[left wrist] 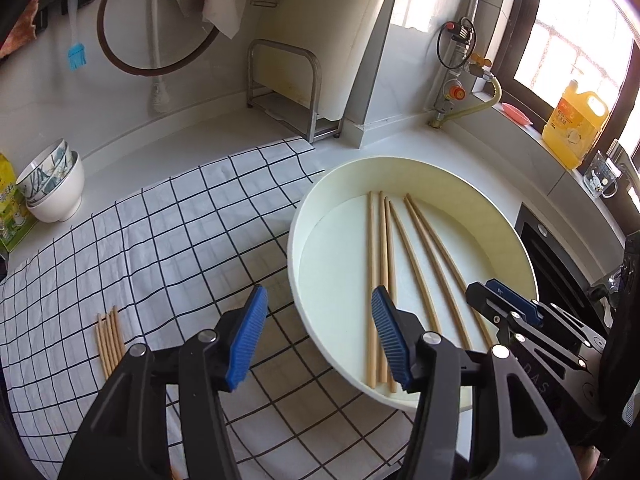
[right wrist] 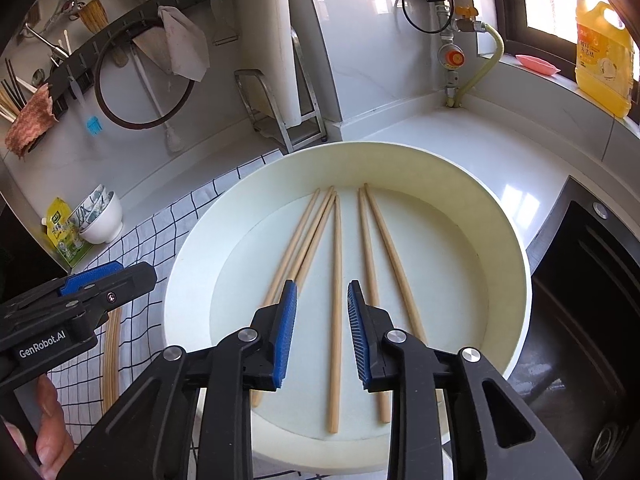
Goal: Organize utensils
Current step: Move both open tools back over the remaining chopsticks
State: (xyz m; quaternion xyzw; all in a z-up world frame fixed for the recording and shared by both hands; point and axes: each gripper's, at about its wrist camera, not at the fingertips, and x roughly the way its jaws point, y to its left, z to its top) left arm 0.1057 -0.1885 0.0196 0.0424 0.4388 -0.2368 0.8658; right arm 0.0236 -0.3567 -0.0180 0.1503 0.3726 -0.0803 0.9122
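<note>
Several wooden chopsticks (left wrist: 416, 264) lie loose in a round cream tray (left wrist: 400, 160) on the counter. A bundle of several more chopsticks (left wrist: 109, 336) lies on the checkered cloth (left wrist: 180, 232) to the left. My left gripper (left wrist: 319, 294) hangs open above the tray's left rim, nothing between its blue pads. In the right wrist view, my right gripper (right wrist: 321, 285) is open over the tray (right wrist: 400, 148). A single chopstick (right wrist: 336, 240) lies on the tray floor below the gap, untouched. The right gripper (left wrist: 496, 296) also shows at the tray's right side, the left gripper (right wrist: 108, 280) at its left.
Stacked bowls (left wrist: 56, 184) stand at the cloth's far left. A metal rack (left wrist: 288, 88) stands against the back wall, and a yellow oil bottle (left wrist: 576, 124) on the window sill. A black hob (right wrist: 580, 300) borders the tray on the right. A person's hand (right wrist: 48, 432) holds the left gripper.
</note>
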